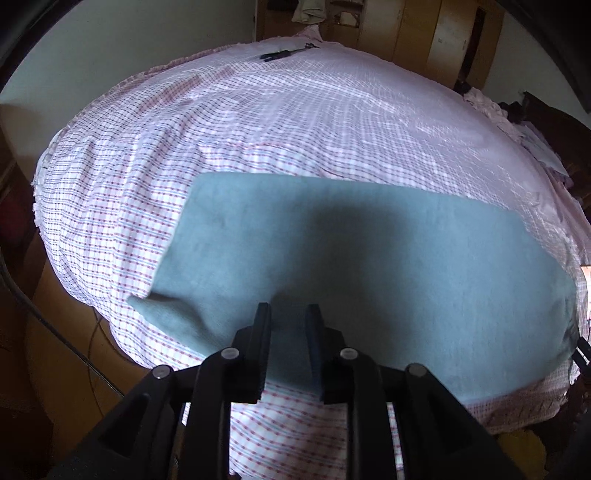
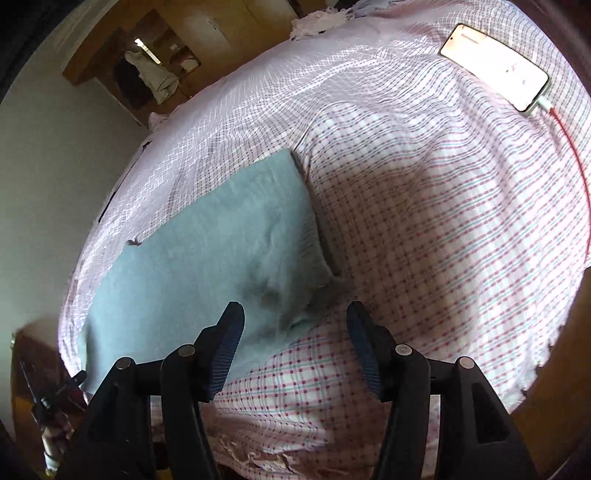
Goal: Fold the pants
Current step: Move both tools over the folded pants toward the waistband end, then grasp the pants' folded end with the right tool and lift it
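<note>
The blue-grey pants (image 1: pixel 369 258) lie folded into a long flat band across the near side of a bed. My left gripper (image 1: pixel 289 325) sits over their near edge. Its jaws stand narrow, and cloth fills the gap between them and rises in a small ridge just ahead. One corner of the pants (image 1: pixel 159 306) is curled up on the left. In the right wrist view the pants (image 2: pixel 207 251) stretch away to the upper left. My right gripper (image 2: pixel 295 325) is open just short of their rumpled near end, and its pads touch nothing.
The bed is covered by a pink checked sheet (image 1: pixel 295 129). A lit phone (image 2: pixel 495 66) on a red cable (image 2: pixel 580 166) lies at the far right. A black object (image 1: pixel 284 54) rests at the far edge. Crumpled pale clothes (image 1: pixel 491 107) and wooden wardrobes (image 1: pixel 417 33) lie beyond.
</note>
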Motion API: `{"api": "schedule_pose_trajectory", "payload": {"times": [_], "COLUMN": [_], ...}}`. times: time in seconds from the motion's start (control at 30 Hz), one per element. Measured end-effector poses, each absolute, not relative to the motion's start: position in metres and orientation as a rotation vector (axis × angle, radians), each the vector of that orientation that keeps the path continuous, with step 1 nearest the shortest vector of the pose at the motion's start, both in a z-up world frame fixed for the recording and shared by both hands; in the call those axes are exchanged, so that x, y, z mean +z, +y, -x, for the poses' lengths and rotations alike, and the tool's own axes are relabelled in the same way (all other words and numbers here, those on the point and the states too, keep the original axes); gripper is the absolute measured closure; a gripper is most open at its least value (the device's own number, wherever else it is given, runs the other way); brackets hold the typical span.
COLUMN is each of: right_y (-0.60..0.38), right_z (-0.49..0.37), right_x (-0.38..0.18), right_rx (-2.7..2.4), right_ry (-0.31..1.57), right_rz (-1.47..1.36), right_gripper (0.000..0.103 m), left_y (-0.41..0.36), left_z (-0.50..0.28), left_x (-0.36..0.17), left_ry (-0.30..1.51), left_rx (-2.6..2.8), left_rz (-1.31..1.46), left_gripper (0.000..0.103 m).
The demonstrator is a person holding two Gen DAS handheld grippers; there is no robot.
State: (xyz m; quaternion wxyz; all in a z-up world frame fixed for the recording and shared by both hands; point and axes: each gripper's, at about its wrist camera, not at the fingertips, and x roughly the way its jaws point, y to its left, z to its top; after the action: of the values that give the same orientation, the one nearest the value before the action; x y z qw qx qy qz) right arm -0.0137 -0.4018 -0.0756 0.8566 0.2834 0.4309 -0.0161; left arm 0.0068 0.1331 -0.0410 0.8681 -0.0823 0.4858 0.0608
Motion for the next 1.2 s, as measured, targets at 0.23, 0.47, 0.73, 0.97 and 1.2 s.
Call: {"api": "schedule_pose_trajectory", "payload": {"times": [0.23,0.47,0.73,0.97,1.2], "right_y": [-0.396,-0.393,-0.392,-0.391,-0.374], "right_z": [-0.007,-0.013,-0.01,-0.009,-0.011], "right_x": [-0.094,-0.099,-0.097,-0.084,-0.093], "right_rx": [-0.027,-0.02,-0.028,0.066,0.057], "right_ry": [0.893,0.855,0.871,0.782,0.841], "right_rz": [-0.612,-0.615,-0.595,-0.774,-0.682], "right_gripper": [0.048,0.043,0.043,0.064,0.064], "left_y": [0.123,0.12,0.122,0.123,0.125], "left_z": [-0.005,-0.005,-0.005,-0.006,-0.006], "left_x": [-0.043,-0.046,-0.048,-0.048,-0.049], "left_ry": [1.019,1.024,1.025,1.021,1.022], "left_rx": [0.137,0.155,0.164,0.163,0.161], "left_rz": [0.126,0.111,0.108,0.108,0.117], "left_gripper": [0.079,0.079,0.078,0.078,0.077]}}
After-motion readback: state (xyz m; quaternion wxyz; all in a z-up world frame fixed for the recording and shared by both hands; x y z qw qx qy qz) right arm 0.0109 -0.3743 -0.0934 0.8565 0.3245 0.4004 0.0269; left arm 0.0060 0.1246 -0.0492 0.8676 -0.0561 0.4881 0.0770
